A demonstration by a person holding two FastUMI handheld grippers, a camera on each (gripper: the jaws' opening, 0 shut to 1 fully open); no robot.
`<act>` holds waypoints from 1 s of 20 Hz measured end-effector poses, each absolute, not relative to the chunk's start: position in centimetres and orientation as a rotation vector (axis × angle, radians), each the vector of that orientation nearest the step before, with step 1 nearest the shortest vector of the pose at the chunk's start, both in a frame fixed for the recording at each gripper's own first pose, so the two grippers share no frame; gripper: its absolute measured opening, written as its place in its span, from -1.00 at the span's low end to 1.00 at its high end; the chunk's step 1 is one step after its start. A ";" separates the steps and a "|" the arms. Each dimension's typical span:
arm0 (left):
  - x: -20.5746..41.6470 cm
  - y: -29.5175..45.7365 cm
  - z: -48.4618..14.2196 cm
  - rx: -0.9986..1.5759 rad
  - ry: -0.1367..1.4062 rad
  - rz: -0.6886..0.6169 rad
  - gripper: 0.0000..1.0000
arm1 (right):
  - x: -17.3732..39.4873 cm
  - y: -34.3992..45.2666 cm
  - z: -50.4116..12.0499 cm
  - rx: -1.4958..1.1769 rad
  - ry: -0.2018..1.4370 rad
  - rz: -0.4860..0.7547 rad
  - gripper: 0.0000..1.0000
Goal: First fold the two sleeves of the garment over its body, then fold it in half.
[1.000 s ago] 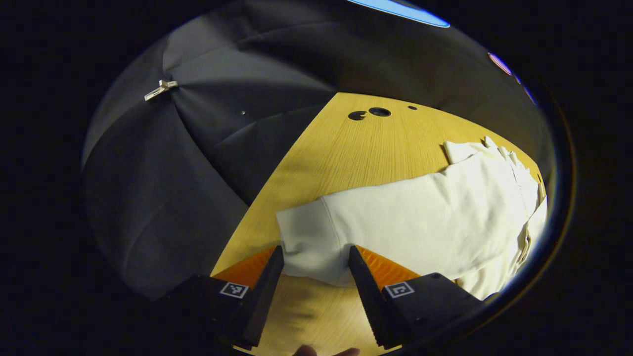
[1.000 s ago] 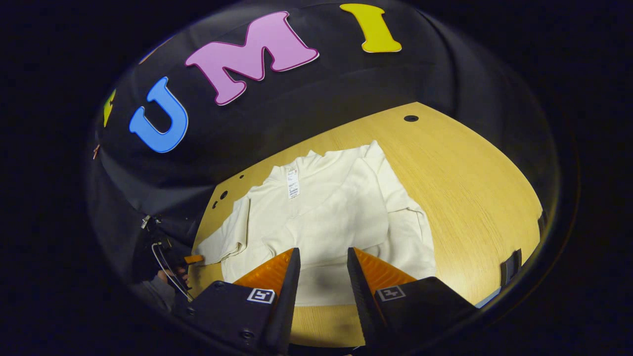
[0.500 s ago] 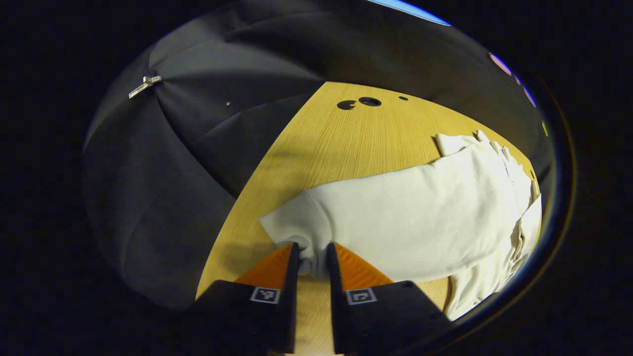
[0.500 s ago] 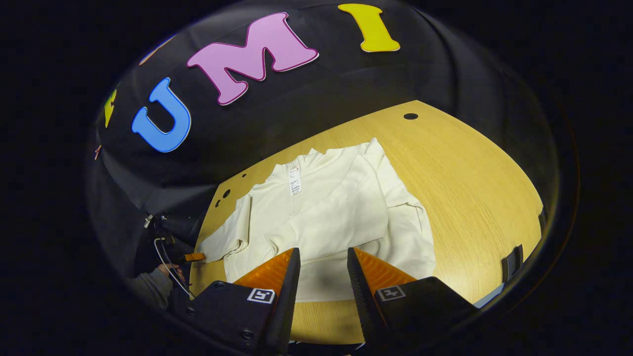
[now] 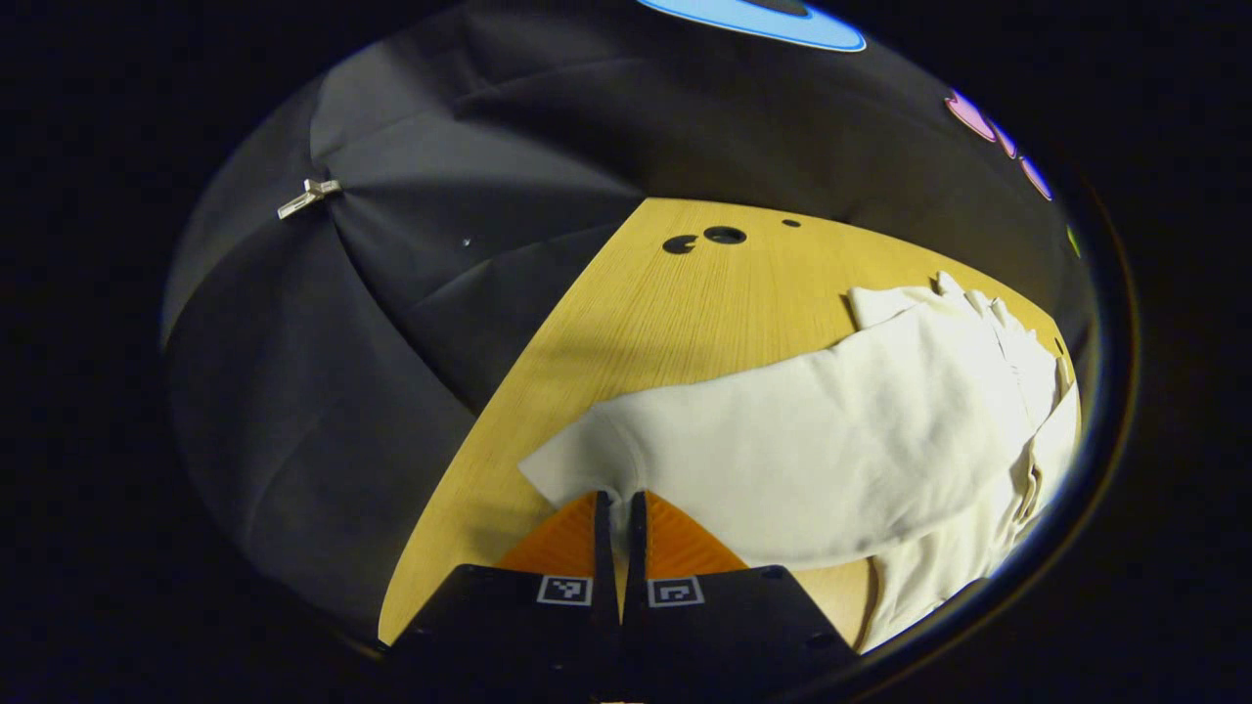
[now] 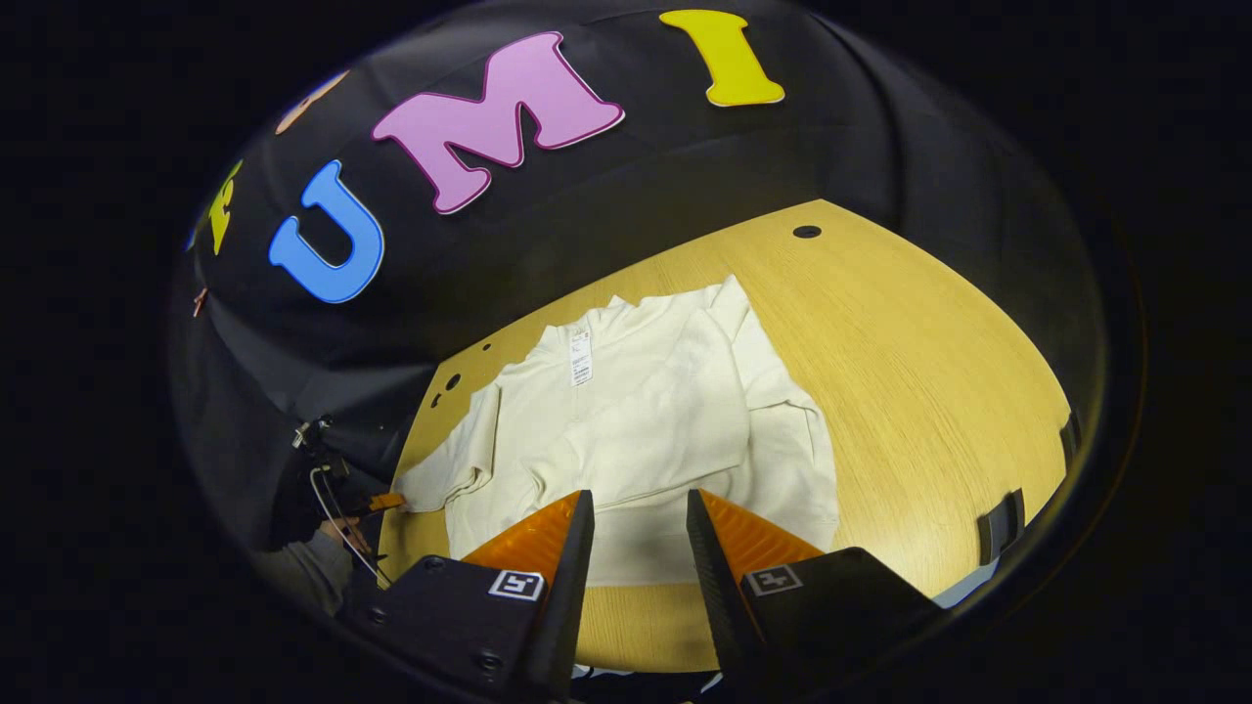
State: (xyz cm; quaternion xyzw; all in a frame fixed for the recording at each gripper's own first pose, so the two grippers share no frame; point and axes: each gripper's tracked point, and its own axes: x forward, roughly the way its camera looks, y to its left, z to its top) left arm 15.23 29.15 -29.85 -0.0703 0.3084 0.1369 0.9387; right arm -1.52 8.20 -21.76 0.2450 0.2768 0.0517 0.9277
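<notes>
A cream long-sleeved garment lies on the wooden table, collar toward the back wall. One sleeve is folded across its body. The other sleeve stretches out to the side. My left gripper is shut on that sleeve's cuff, and it appears small at the table's left edge in the right gripper view as the left gripper. My right gripper hangs open above the garment's hem, with nothing between its fingers.
The table's left edge runs close to the cuff, with black cloth beyond it. Round cable holes sit at the far corner. A hand and sleeve hold the left gripper. Bare wood lies right of the garment.
My left gripper went from open around the cuff to shut on it, and the cuff has lifted slightly. The right gripper has hardly moved.
</notes>
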 end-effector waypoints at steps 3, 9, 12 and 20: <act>14.8 27.6 -27.6 -0.154 0.577 0.250 -0.87 | -1.8 7.7 -22.0 0.512 0.568 0.109 0.18; 14.1 19.2 -21.5 -0.135 0.441 0.081 -0.87 | -1.9 6.5 -22.2 0.524 0.571 0.112 0.18; 13.9 13.6 -18.8 -0.122 0.402 -0.006 -0.88 | -2.0 6.0 -22.3 0.525 0.576 0.116 0.18; 13.6 2.2 -16.9 -0.087 0.391 -0.143 -0.87 | -3.4 3.0 -23.5 0.545 0.596 0.077 0.18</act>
